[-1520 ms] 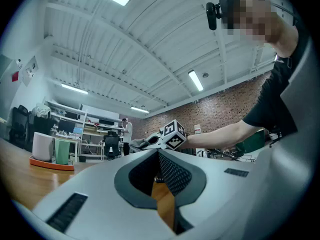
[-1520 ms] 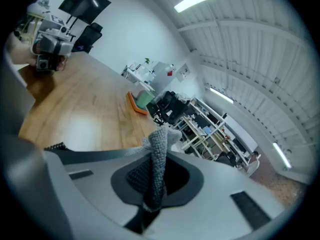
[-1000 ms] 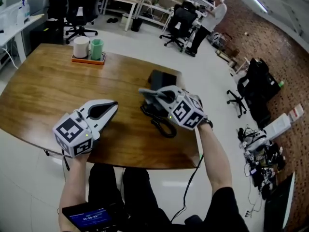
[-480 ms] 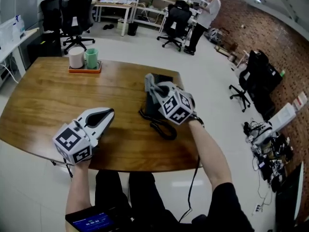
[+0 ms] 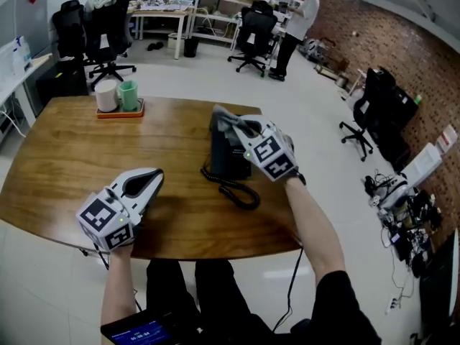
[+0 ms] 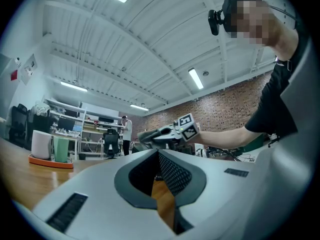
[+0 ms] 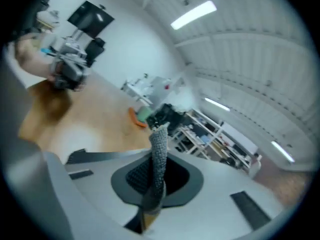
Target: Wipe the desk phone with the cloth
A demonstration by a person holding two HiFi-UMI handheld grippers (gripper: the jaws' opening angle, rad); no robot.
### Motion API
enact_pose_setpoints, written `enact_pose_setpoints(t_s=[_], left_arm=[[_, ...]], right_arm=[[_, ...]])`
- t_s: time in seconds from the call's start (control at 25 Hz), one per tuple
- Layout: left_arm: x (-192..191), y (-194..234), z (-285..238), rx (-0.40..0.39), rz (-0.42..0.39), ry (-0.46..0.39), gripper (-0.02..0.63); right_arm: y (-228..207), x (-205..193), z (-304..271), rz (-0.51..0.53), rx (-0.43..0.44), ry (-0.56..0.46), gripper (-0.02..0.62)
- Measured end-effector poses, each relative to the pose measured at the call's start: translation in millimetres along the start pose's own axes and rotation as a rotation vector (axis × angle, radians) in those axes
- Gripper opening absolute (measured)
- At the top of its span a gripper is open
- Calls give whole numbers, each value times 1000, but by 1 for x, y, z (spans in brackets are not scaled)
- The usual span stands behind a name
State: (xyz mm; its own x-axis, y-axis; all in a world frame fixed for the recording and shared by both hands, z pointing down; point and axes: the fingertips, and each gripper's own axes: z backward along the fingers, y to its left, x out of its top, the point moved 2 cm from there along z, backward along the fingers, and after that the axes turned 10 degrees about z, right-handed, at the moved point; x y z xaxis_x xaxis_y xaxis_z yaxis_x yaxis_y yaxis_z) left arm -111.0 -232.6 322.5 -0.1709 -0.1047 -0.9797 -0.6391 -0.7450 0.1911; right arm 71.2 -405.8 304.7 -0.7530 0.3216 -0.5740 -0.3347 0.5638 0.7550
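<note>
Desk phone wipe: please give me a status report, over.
Right gripper jaws shut on cloth, at desk phone far end. Left gripper shut, empty, apart. Coiled cord lies at phone's near side.

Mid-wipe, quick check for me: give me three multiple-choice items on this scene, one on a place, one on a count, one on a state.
1. Where on the table does the orange tray stand?
A. the far left part
B. the near right corner
C. the middle of the near edge

2. How many cups stand on that tray?
A. one
B. two
C. four

3. What is the state of the right gripper?
A. open and empty
B. shut on a pen
C. shut on the grey cloth

Answers:
1 A: the head view shows the tray at the far left, well apart from the desk phone.
2 B: a white cup and a green cup stand side by side on it.
3 C: the right gripper view shows the cloth pinched between the jaws and sticking out past them.
</note>
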Motion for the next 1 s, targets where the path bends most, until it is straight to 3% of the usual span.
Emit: enact_pose_setpoints(t_s=[0.04,0.12,0.2,0.32,0.44,0.64,0.72,0.8,0.92,1.0], left_arm=[[-1,1,0,0,3,0,-5],[-2,2,0,1,8,-1,-5],[-3,0,-1,1,11,-1,-5],[1,-4,-2,-2,6,2,-5],[5,-5,-2,-3,-2,1,-5],[3,-3,-4,-8,-3,8,-5],[2,-4,-4,-11,-5,12,-5],[1,-2,-3,-8,-6,12,-5],[-3,3,-2,-6,-4,13,-6],[-7,6,-1,-6,-2,12,-5]], right_arm=[[-19,-8,-13,-48,-68,31,25],[-36,-27,-37,-82,-122,96,25],[-32,-41,-51,-57,-107,147,25],[-12,-39,-41,32,-52,139,23],[29,-26,-15,172,62,98,23],[124,-20,55,364,428,8,25],[134,-20,71,392,497,-8,25],[101,-13,62,307,397,-36,25],[15,-10,23,50,87,-30,25],[-26,-21,-6,-65,-62,19,25]])
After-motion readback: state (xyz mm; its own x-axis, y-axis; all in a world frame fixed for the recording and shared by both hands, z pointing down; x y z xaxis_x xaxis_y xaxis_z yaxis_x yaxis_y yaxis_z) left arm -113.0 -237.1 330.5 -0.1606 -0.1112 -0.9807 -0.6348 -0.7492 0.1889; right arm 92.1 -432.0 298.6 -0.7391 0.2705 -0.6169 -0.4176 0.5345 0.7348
